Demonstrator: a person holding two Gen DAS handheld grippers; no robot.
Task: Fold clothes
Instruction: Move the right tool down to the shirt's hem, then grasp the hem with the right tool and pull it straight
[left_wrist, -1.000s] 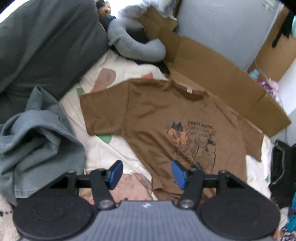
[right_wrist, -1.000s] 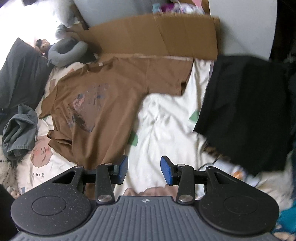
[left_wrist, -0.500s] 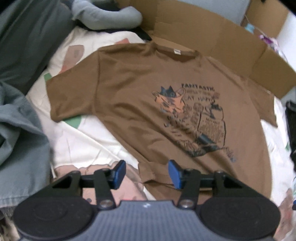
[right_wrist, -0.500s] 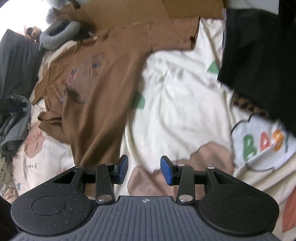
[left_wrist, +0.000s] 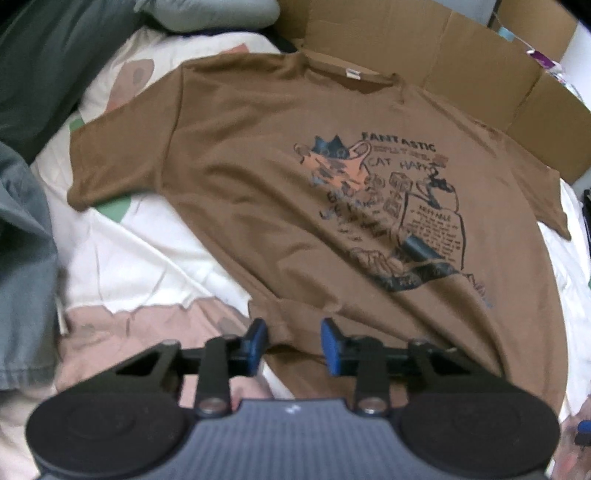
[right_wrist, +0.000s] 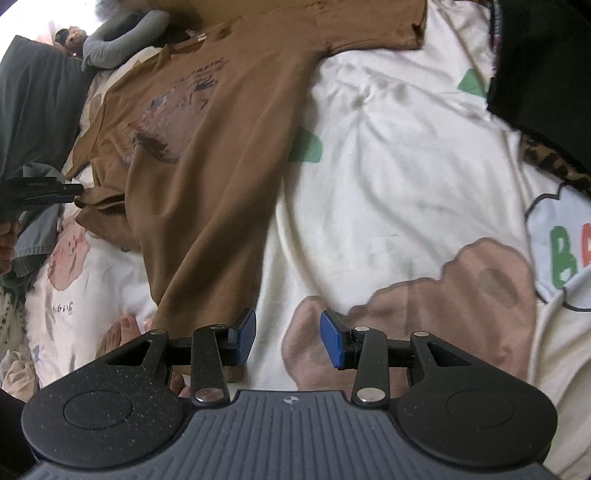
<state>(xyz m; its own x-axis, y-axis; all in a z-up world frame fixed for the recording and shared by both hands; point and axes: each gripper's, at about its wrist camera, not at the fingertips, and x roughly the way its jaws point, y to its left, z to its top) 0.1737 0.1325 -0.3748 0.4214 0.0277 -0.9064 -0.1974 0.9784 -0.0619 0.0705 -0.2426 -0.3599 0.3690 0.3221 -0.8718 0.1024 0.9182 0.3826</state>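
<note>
The left claw (left_wrist: 293, 341) is closing around a folded hem corner of the brown shirt (left_wrist: 295, 192) spread on the bed (right_wrist: 388, 166), while the right claw (right_wrist: 288, 338) hangs half-open, empty, at the opposite hem corner.

Brown T-shirt (left_wrist: 266, 177), chest print in black, blue and orange. Cream bedsheet (right_wrist: 399, 177) with pinkish-brown bear shapes, green patches and green lettering. Grey-green pillow (left_wrist: 40, 55); tan cardboard (left_wrist: 424, 48); black garment (right_wrist: 546, 62).
</note>
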